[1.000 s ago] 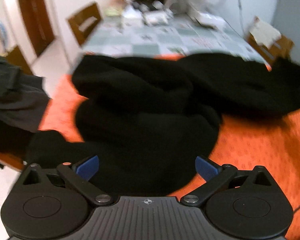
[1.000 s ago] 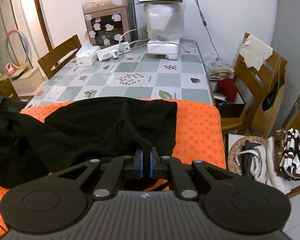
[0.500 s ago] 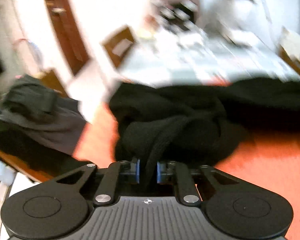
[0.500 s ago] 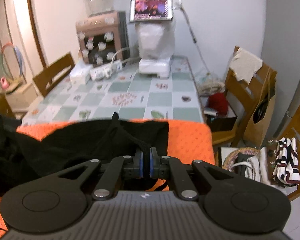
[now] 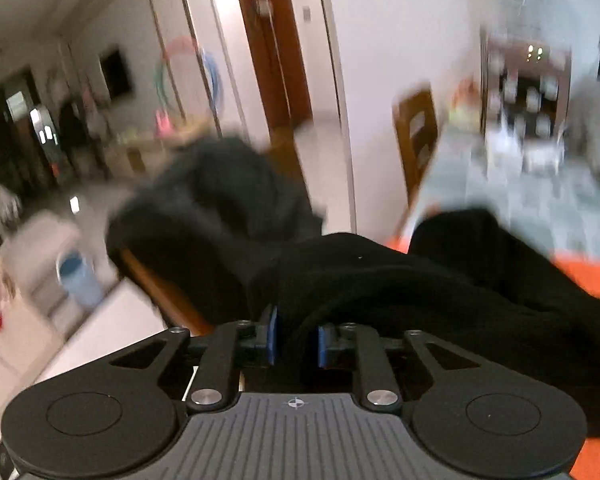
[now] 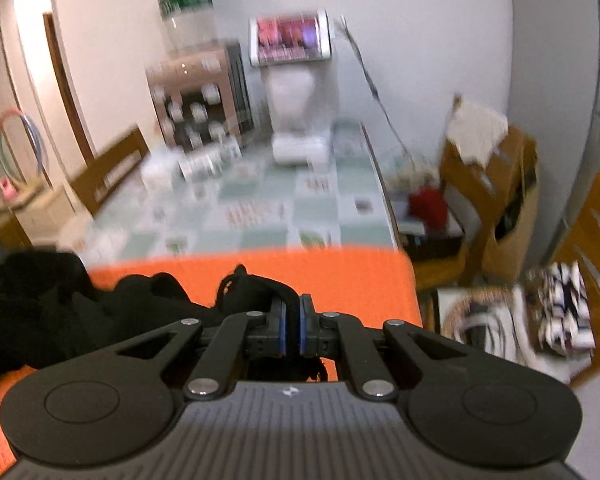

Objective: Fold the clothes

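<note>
A black garment [image 5: 400, 280] lies bunched over the orange cloth [image 5: 588, 280] on the table. My left gripper [image 5: 294, 340] is shut on a thick fold of it, lifted, with the fabric trailing off to the right. In the right wrist view the same black garment [image 6: 132, 312] stretches left across the orange cloth [image 6: 340, 276]. My right gripper [image 6: 293, 330] is shut on its edge, and a dark loop of fabric bulges just beyond the blue pads [image 6: 283, 330]. Both views are motion-blurred.
A pile of dark clothes [image 5: 220, 208] sits on a wooden chair at the left. A checked tablecloth [image 6: 268, 220] carries appliances and a tablet [image 6: 292, 38] at the back. Wooden chairs [image 6: 500, 184] and a basket of laundry [image 6: 520, 320] stand on the right.
My left gripper has shut on the black garment and lifted it, swinging left. My right gripper, still shut on the edge, has risen and pulled the garment into a narrower bunch.
</note>
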The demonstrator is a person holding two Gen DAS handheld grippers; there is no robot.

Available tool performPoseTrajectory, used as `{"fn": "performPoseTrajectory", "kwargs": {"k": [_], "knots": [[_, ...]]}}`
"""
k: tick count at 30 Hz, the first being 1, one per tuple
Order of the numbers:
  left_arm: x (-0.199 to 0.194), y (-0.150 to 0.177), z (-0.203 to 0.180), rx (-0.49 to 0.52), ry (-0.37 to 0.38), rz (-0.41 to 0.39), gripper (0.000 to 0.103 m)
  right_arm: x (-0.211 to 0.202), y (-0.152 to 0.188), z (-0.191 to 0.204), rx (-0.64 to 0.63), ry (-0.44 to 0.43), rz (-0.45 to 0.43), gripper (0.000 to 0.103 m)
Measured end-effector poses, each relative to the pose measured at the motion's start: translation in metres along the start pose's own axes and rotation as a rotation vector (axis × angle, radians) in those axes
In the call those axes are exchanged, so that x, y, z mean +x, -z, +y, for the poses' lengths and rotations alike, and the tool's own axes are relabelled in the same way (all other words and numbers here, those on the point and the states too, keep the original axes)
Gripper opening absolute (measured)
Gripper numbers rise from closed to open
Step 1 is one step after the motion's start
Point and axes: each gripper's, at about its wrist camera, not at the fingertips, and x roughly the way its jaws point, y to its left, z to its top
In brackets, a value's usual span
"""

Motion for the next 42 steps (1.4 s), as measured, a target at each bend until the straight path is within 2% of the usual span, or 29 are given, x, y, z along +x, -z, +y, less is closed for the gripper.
{"fn": "performPoseTrajectory", "kwargs": {"k": [3, 5, 7, 9, 11, 12, 13, 16, 20, 24, 30, 34, 42], "knots": [[0.015, 0.033, 0.0, 0.041, -0.037, 0.069, 0.036, 0.021, 0.03, -0.003, -0.009, 0.042, 0.103, 0.008], [0.014, 0.046, 0.002, 0.05, -0.055, 0.086, 0.054, 0.035, 0.048, -0.007, -0.005, 0.071, 0.156, 0.008], [0.008, 0.049, 0.003, 0.038, -0.053, 0.082, 0.08, 0.047, 0.063, -0.012, 0.005, 0.09, 0.203, 0.009], [-0.002, 0.043, 0.006, 0.024, -0.047, 0.052, 0.086, 0.055, 0.076, -0.014, 0.008, 0.095, 0.244, 0.011], [-0.01, 0.034, 0.005, 0.009, -0.01, 0.034, 0.088, 0.057, 0.082, -0.013, -0.028, 0.12, 0.259, 0.019], [-0.014, 0.028, 0.004, 0.002, 0.017, 0.029, 0.09, 0.057, 0.081, -0.012, -0.055, 0.139, 0.257, 0.033], [-0.018, 0.022, 0.001, -0.002, 0.044, 0.023, 0.091, 0.057, 0.081, -0.01, -0.082, 0.157, 0.253, 0.041], [-0.019, 0.01, -0.019, 0.031, 0.109, 0.014, 0.093, 0.049, 0.076, -0.009, -0.119, 0.165, 0.217, 0.049], [-0.012, 0.002, -0.055, 0.089, 0.187, 0.015, 0.095, 0.038, 0.066, -0.006, -0.149, 0.075, 0.184, 0.052], [-0.005, -0.005, -0.09, 0.147, 0.266, 0.016, 0.097, 0.037, 0.065, 0.008, -0.197, -0.047, 0.172, 0.065], [0.006, -0.017, -0.144, 0.233, 0.381, 0.02, 0.098, 0.058, 0.06, 0.044, -0.281, -0.188, 0.199, 0.067], [0.032, -0.023, -0.178, 0.268, 0.417, 0.062, 0.099, 0.08, 0.057, 0.066, -0.325, -0.237, 0.219, 0.067], [0.092, -0.039, -0.227, 0.267, 0.397, 0.126, 0.099, 0.107, 0.057, 0.085, -0.374, -0.278, 0.259, 0.067]]}}
